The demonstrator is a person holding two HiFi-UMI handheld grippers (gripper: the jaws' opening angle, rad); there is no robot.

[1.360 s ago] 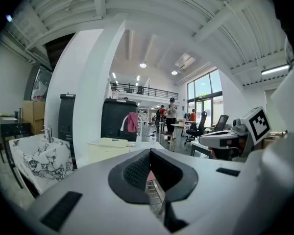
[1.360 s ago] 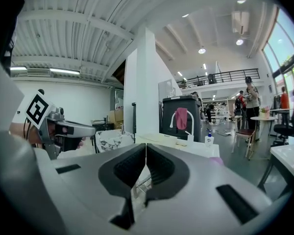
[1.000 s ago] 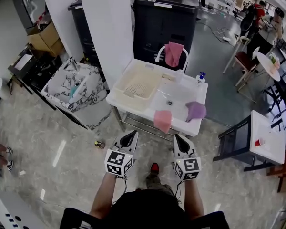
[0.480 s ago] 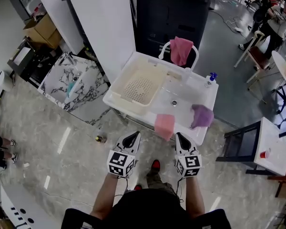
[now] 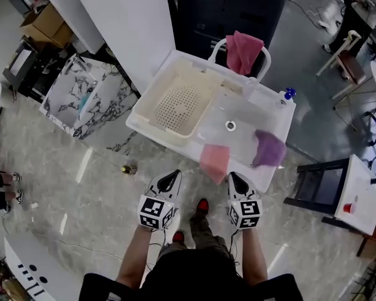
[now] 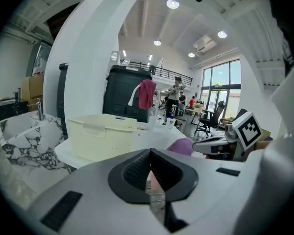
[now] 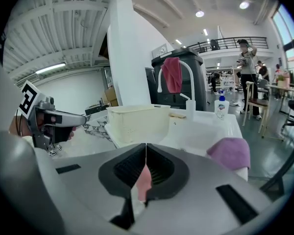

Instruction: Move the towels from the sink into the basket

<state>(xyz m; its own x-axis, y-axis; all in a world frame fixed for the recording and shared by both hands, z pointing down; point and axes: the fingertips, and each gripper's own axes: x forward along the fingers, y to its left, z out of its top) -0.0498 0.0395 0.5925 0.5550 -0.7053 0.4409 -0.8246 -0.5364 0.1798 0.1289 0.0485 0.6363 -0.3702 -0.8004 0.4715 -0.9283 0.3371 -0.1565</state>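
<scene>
Pale floor fronts the sink (image 5: 241, 144); off its front rim hangs the pink towel (image 5: 214, 162), nearer the right gripper (image 5: 234, 177) than the left gripper (image 5: 173, 175). Both pairs of jaws are closed on nothing.

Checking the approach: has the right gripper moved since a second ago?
Yes, the right gripper has moved toward the sink, nearer its front rim.

The head view looks steeply down from high above with the sink (image 5: 239, 144) at twelve o'clock, while both gripper views sit low and near, facing across the same sink and basket (image 5: 151, 100).
</scene>
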